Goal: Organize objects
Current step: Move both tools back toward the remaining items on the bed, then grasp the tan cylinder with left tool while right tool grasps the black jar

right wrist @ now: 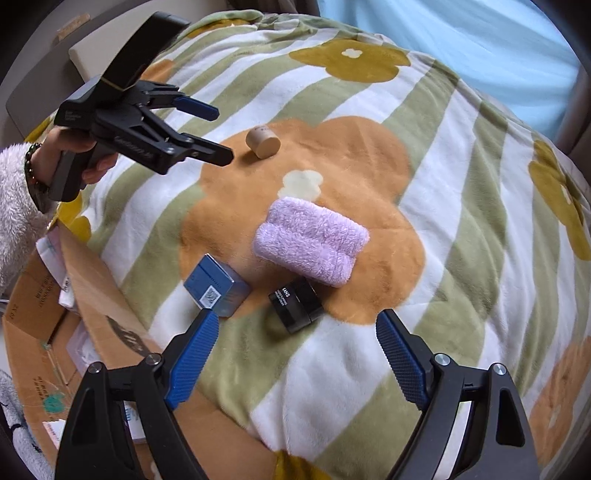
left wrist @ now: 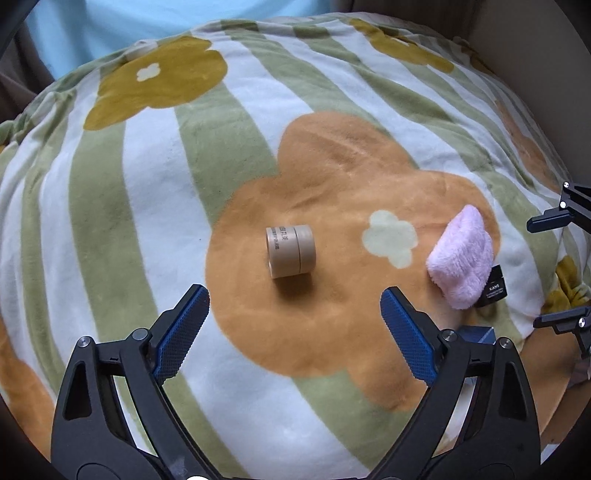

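Observation:
A beige round jar (left wrist: pixel 291 251) lies on its side on the orange flower of the blanket, just ahead of my left gripper (left wrist: pixel 295 295), whose blue pads stand wide apart with nothing between them. The right wrist view shows the same jar (right wrist: pixel 263 142) just beyond the left gripper (right wrist: pixel 221 133). A folded pink towel (right wrist: pixel 310 240) lies nearer, with a black box (right wrist: pixel 295 304) and a blue box (right wrist: pixel 216 290) in front of it. My right gripper (right wrist: pixel 298 319) hangs open over the black box without touching it. In the left wrist view, the right gripper (left wrist: pixel 535 274) shows at the right edge, beside the towel (left wrist: pixel 461 256).
A striped, flowered fleece blanket (left wrist: pixel 147 221) covers the whole soft, humped surface. An open cardboard box (right wrist: pixel 44 325) holding packets sits below its left edge. A hand in a fuzzy white sleeve (right wrist: pixel 14 206) holds the left gripper. Light blue fabric (left wrist: pixel 110 29) lies behind.

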